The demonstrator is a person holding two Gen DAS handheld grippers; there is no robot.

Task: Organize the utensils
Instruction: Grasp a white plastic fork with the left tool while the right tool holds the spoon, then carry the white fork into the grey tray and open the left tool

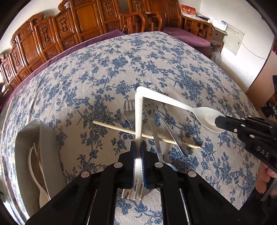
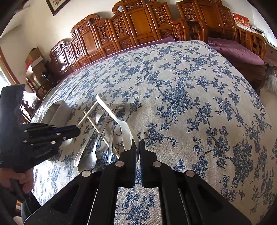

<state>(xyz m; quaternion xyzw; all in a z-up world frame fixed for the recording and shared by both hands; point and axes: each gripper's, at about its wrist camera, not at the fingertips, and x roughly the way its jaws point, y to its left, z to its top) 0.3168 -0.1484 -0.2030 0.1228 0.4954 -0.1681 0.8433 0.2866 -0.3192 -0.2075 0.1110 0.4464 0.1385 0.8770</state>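
As seen from the left wrist: left gripper (image 1: 138,155) pressed together on the handle of a white plastic fork (image 1: 139,119), tines toward the camera, handle pointing away over the blue floral tablecloth (image 1: 103,69). At the right edge, right gripper (image 1: 218,122) pinching the bowl of a white plastic spoon (image 1: 190,108). Far ends of the two handles meeting or almost meeting; hard to tell which. White letters "DAS" readable on the black body of the right gripper. Under the fork, on the cloth: one chopstick (image 1: 110,126) lying across, a metal fork (image 1: 129,110) and a slotted metal utensil (image 1: 150,105) among other steel cutlery. At the left, a grey tray (image 1: 50,147) holding more white plastic cutlery. Behind the table, carved wooden screens (image 1: 83,19) and a red card (image 1: 187,11) with gold characters, too small to read. Part of a hand (image 1: 264,178) at the lower right.

As seen from the right wrist: right gripper shut tight on the spoon bowl, spoon handle rising away to the upper left. At the left, left gripper with the fork handle sticking out past its tips, the grip itself hidden from this side. Between both grippers, a metal spoon (image 2: 88,161) and the other steel pieces on the cloth, crossed by the chopstick. Grey tray just beyond. Far back: a framed picture (image 2: 55,6), cardboard boxes (image 2: 34,55), the same red card, again not legible.
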